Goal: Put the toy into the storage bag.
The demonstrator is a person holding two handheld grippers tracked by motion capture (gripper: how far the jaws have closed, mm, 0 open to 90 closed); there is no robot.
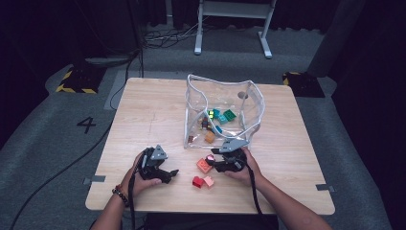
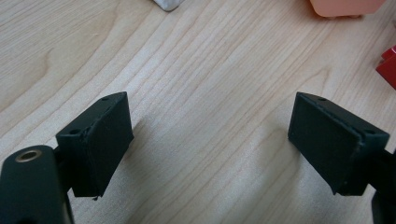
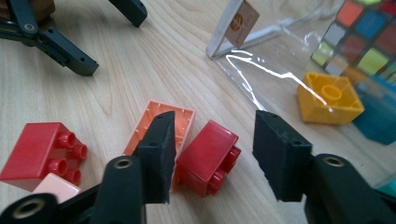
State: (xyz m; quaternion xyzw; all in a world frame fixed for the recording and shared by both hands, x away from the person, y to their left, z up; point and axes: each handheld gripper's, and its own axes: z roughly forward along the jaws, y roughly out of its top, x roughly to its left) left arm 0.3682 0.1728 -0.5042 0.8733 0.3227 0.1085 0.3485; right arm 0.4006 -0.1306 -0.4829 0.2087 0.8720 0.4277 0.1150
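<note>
Wood desk (image 1: pixel 143 110) carries a clear bag (image 1: pixel 251 103) standing open at centre, with a colour cube (image 3: pixel 362 35), a yellow brick (image 3: pixel 329 98) and other bricks inside. Loose bricks lie on the desk in front of the bag, by the right hand. Right tool (image 3: pixel 212 149) is low over a small red brick (image 3: pixel 208 156) lying on its side, studs toward the camera, touching a peach brick (image 3: pixel 161 126); jaws half apart, straddling the red brick, and the pads look not yet pressed on it. Another red brick (image 3: pixel 39 151) sits farther off beside a pale pink one (image 3: pixel 53 186). Left tool (image 2: pixel 208 144) rests over bare desk, jaws wide apart, nothing between. Judged step: pick the red brick to bag it. To do well: centre the jaws on the flat sides, not the studs, keep the near jaw from snagging the peach brick, close firmly, lift straight, then clear the bag rim before dropping.
</note>
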